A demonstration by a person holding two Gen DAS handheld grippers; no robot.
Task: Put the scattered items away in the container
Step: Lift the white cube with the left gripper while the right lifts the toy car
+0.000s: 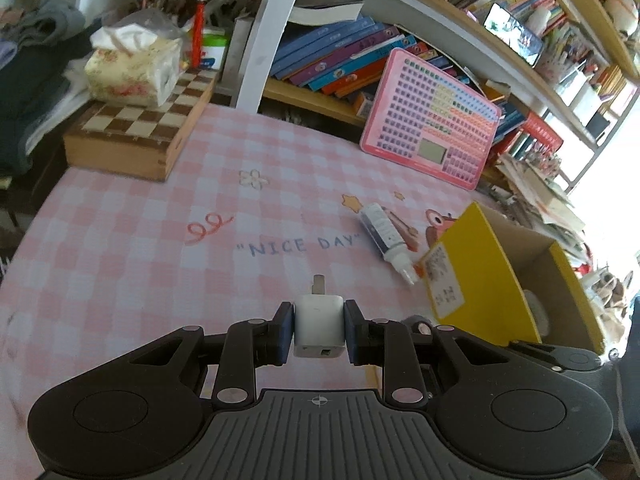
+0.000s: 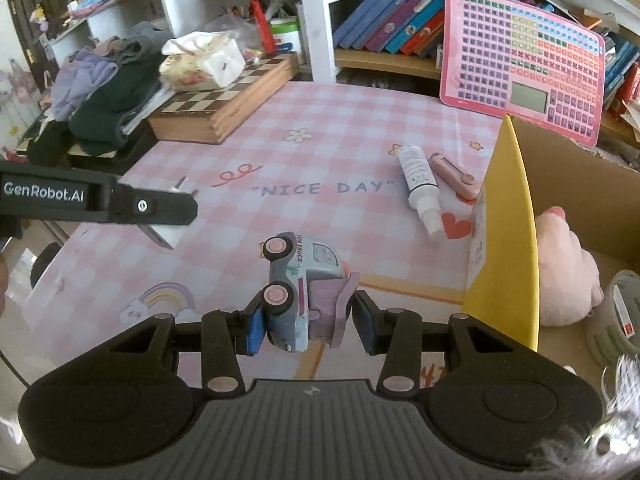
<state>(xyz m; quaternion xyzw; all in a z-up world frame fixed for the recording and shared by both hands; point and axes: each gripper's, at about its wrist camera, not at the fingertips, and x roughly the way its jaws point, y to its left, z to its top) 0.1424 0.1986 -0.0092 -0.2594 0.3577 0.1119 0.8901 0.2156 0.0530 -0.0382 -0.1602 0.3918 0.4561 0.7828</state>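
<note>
The left claw (image 1: 319, 330) was clamped on a white charger plug (image 1: 319, 328), its metal prongs pointing away toward 12 o'clock, above the pink checked bench (image 1: 160, 248). The right claw (image 2: 308, 320) was closed on a toy truck (image 2: 298, 292), grey with pink wheels and a mauve rear part, lying on its side between the blue pads. At 2 o'clock from the truck stood the cardboard box (image 2: 504, 232) with yellow outer walls; inside were a pink plush toy (image 2: 568, 264) and a tape roll (image 2: 624, 312). Further out at 1 o'clock, a white tube (image 2: 420, 184) lay on the bench, just beside a pink utility knife (image 2: 454, 174). Farthest, a pink keyboard toy (image 2: 524, 64) leaned on the bookshelf.
</note>
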